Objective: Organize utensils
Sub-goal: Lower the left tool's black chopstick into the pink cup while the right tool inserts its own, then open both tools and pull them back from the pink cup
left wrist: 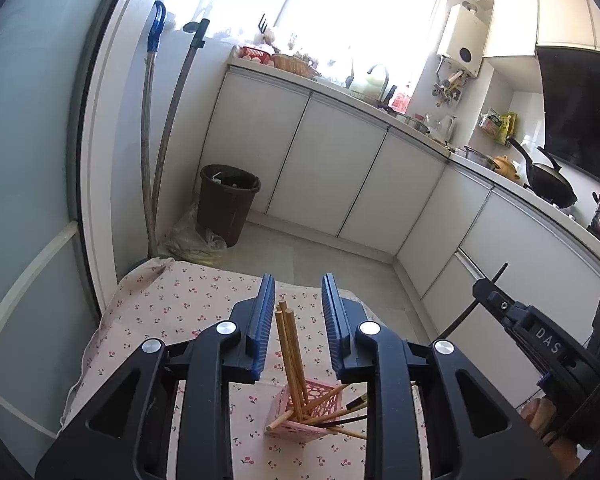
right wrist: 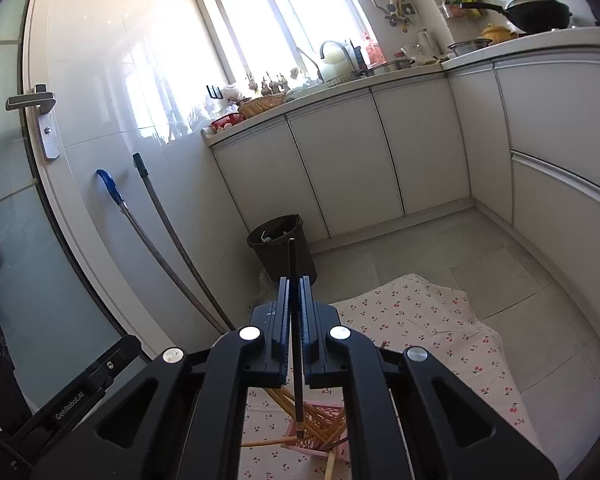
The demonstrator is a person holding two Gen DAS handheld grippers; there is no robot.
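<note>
Right claw (right wrist: pixel 294 312) clamping black chopstick (right wrist: pixel 296 344), left claw (left wrist: pixel 298 320) open, pink basket (left wrist: pixel 300 412) half hidden

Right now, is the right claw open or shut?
Shut: the right claw pinches a black chopstick between its fingers, above the pink basket.

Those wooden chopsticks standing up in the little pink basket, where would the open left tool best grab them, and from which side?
Grip the wooden chopsticks near their free upper ends, coming down from above. They lean upright out of the pink basket, and the left tool already has one finger on each side.
</note>
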